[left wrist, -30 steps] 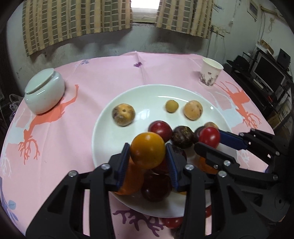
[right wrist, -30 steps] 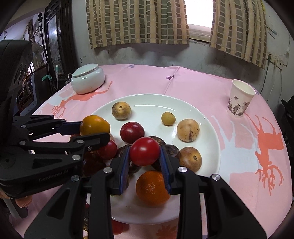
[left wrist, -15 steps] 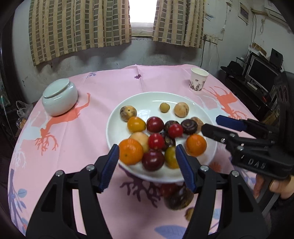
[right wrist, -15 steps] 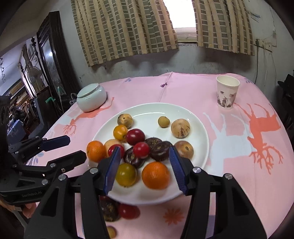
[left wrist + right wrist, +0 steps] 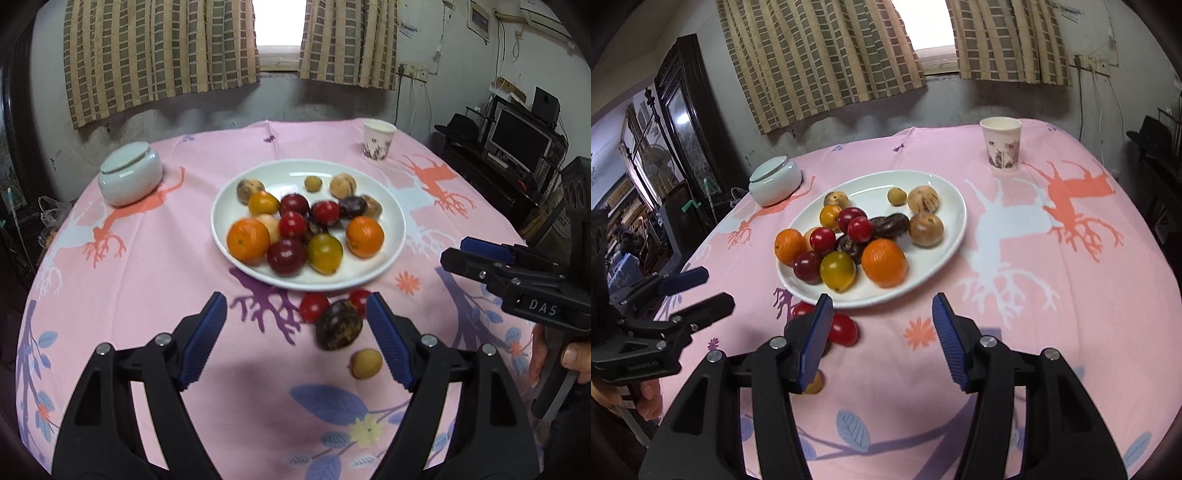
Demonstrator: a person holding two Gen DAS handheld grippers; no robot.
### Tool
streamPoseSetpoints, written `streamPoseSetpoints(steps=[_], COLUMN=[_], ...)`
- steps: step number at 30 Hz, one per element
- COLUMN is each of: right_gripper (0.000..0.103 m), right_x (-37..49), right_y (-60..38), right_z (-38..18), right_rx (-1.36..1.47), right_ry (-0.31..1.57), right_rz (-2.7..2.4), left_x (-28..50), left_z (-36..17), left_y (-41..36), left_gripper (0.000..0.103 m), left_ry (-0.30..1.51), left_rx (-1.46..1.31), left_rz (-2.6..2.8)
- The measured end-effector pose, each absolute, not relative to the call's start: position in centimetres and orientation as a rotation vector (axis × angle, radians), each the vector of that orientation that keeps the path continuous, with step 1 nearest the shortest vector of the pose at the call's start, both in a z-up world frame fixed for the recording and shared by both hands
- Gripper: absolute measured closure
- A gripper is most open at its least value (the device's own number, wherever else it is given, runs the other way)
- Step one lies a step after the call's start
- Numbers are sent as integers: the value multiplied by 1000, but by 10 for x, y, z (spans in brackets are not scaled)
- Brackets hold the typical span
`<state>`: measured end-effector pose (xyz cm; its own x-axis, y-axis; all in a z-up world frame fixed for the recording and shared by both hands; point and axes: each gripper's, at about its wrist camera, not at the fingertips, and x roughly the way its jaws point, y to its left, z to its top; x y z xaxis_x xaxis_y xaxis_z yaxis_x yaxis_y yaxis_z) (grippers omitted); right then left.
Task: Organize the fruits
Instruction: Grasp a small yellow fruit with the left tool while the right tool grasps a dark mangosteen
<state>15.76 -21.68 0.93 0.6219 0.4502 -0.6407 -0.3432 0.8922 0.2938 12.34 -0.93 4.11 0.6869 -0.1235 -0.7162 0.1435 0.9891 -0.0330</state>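
Observation:
A white plate [image 5: 391, 229] [image 5: 945, 206] in the middle of the pink tablecloth holds several fruits: oranges, red and dark plums, tomatoes, brown passion fruits. On the cloth in front of the plate lie a red tomato [image 5: 314, 307] [image 5: 843, 329], another red one [image 5: 359, 297], a dark passion fruit [image 5: 338, 329] and a small tan fruit [image 5: 365, 363] [image 5: 815, 383]. My left gripper [image 5: 295, 338] is open and empty, above the cloth near these loose fruits. My right gripper [image 5: 882, 341] [image 5: 458, 254] is open and empty, right of them.
A white lidded jar [image 5: 130, 173] [image 5: 775, 180] stands at the back left of the table. A paper cup [image 5: 377, 140] [image 5: 1001, 144] stands at the back right. Dark furniture and a monitor [image 5: 524, 140] lie beyond the table's right edge.
Both grippers let go of their fruits, an orange-yellow one and a red tomato, onto the plate, opened, and pulled back toward me. Loose fruits in front of the plate have come into view.

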Motion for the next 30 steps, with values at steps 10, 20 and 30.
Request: streamPoseSetpoints(steps=[10, 20, 30], right_gripper=[46, 46, 46], right_x=[157, 152, 151], right_y=[-234, -233, -226], right_z=[-20, -17, -21], right_rx=[219, 198, 167], right_ry=[820, 803, 814], right_rz=[440, 456, 470], left_x=[114, 129, 122], left_z=[-11, -42, -37], left_y=[-46, -64, -48], left_gripper=[23, 65, 77], left_ry=[901, 992, 978], left_rx=[58, 61, 34], left_rz=[-192, -225, -236])
